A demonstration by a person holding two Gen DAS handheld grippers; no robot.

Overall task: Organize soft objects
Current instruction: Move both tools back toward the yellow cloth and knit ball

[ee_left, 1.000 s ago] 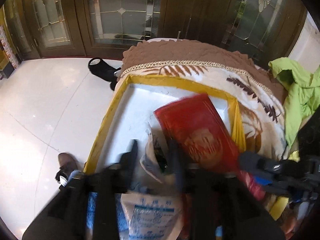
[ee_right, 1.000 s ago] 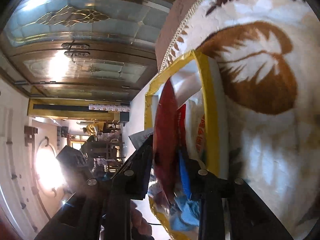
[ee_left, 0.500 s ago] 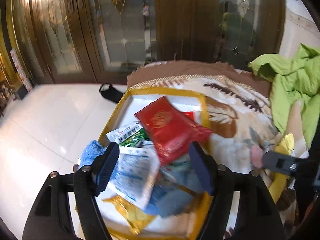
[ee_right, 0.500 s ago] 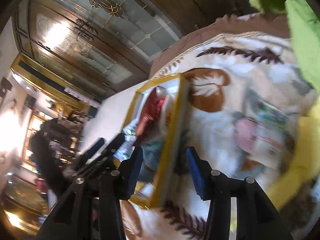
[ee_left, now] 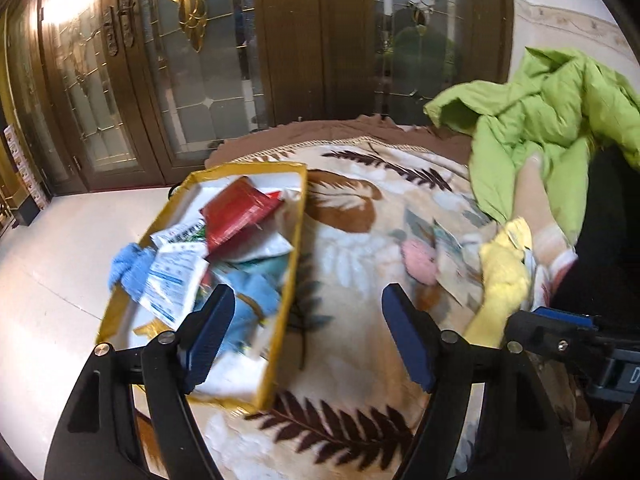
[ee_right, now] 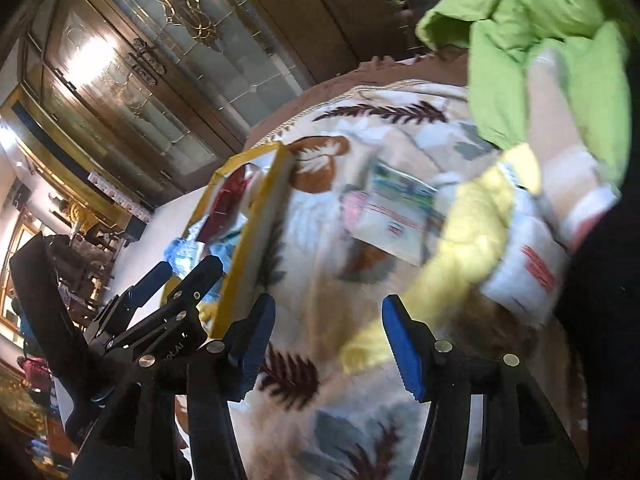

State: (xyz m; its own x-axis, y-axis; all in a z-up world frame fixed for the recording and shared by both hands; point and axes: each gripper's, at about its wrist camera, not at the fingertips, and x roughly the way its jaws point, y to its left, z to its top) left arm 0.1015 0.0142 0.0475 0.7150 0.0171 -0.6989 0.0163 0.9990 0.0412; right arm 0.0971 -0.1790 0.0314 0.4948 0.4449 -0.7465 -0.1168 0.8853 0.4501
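Yellow-rimmed box: on leaf-print blanket, left; holds red packet. Yellow cloth, packets: loose, right. Left claw, right claw: spread, empty. Advice: pinch cloth mid-fold.

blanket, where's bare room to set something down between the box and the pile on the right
The blanket is bare between the yellow-rimmed box and the pink packet, and toward the near leaf print. The box is heaped with packets; the yellow cloth and green jacket crowd the right.
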